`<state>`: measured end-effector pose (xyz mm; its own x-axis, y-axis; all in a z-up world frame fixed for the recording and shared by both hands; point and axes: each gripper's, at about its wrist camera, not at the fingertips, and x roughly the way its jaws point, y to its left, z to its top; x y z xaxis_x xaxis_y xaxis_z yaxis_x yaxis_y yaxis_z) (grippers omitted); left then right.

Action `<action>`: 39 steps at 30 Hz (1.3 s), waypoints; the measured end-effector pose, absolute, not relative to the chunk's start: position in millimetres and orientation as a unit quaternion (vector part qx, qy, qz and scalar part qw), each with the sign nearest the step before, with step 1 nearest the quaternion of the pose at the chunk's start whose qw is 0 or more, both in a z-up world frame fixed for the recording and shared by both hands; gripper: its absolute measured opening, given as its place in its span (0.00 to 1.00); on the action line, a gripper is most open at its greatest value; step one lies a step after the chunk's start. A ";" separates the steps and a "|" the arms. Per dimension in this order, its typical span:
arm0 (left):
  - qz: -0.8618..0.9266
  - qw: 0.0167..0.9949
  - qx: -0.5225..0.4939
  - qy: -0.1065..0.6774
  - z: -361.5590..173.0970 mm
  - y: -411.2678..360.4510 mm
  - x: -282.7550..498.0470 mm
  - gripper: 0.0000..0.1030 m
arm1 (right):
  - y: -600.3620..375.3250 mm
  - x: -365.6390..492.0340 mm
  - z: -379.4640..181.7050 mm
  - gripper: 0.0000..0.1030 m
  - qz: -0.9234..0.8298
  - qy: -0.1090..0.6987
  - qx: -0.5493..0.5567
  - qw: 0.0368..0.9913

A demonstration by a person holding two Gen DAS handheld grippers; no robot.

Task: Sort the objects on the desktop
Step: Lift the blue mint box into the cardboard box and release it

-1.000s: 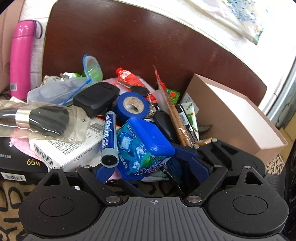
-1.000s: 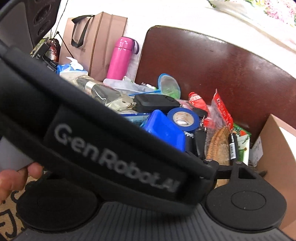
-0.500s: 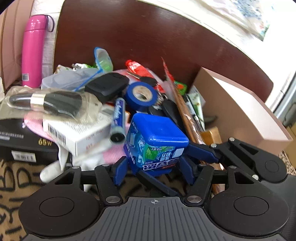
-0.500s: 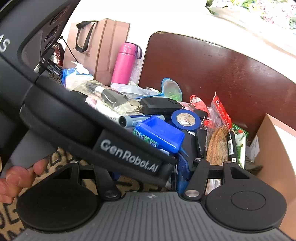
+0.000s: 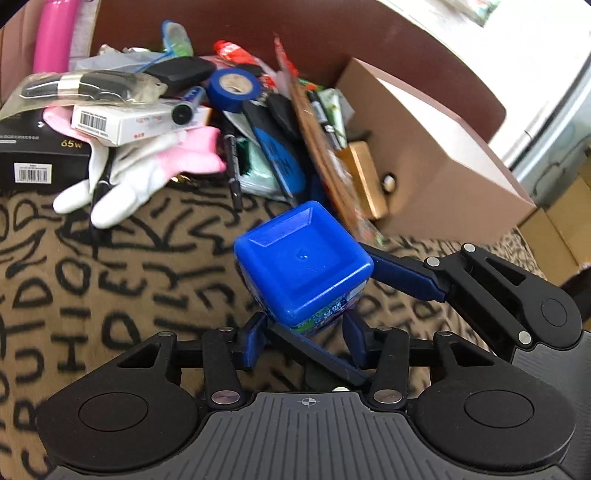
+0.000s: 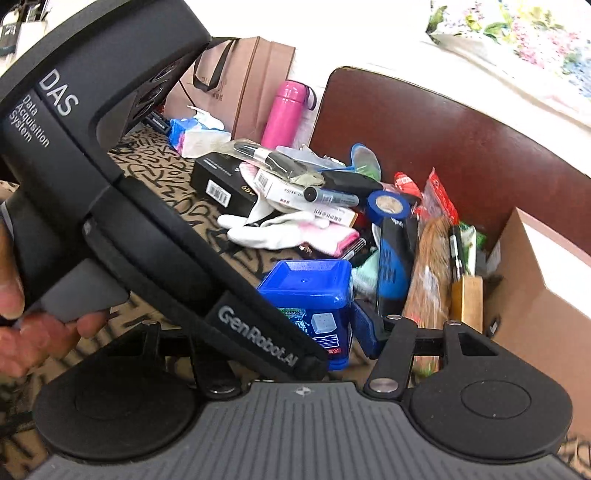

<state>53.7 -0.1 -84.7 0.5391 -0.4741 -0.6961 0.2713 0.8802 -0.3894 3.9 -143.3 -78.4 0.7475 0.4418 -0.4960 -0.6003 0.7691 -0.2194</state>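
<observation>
My left gripper is shut on a blue plastic gum box and holds it lifted above the patterned cloth, in front of the pile. The same gum box shows in the right wrist view, close in front of my right gripper. The right gripper's blue fingertip sits just right of the box, and its left finger is hidden behind the left gripper's body. The right gripper also reaches in from the right in the left wrist view, its finger touching the box.
A pile lies behind: blue tape roll, marker, white carton, pink-white glove, black 65W box, pink bottle. An open cardboard box stands right. A brown chair back rises behind.
My left gripper has lifted the blue gum box out of the pile and pulled it back towards me. The right gripper has come in beside the box.
</observation>
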 end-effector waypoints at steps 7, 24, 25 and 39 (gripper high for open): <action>-0.222 0.879 -0.102 0.410 -81.7 -11.1 44.6 0.73 | -161.5 7.1 -92.4 0.63 0.254 0.253 -0.128 0.925; -0.226 0.888 -0.068 0.395 -76.9 -26.4 46.1 0.69 | -168.5 8.2 -97.0 0.61 0.242 0.270 -0.095 0.927; -0.227 0.890 -0.068 0.391 -73.0 -26.9 44.4 0.69 | -170.0 6.5 -93.8 0.61 0.242 0.266 -0.093 0.928; -0.289 0.914 -0.028 0.283 15.5 -95.1 73.3 0.72 | -227.3 21.4 -2.4 0.61 0.168 0.156 -0.113 0.967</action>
<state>73.3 -95.1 15.5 0.6734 -0.5436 -0.5010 0.5121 0.8318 -0.2142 21.4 -227.3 -2.4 0.8949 0.2905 -0.3389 -0.3609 0.9177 -0.1664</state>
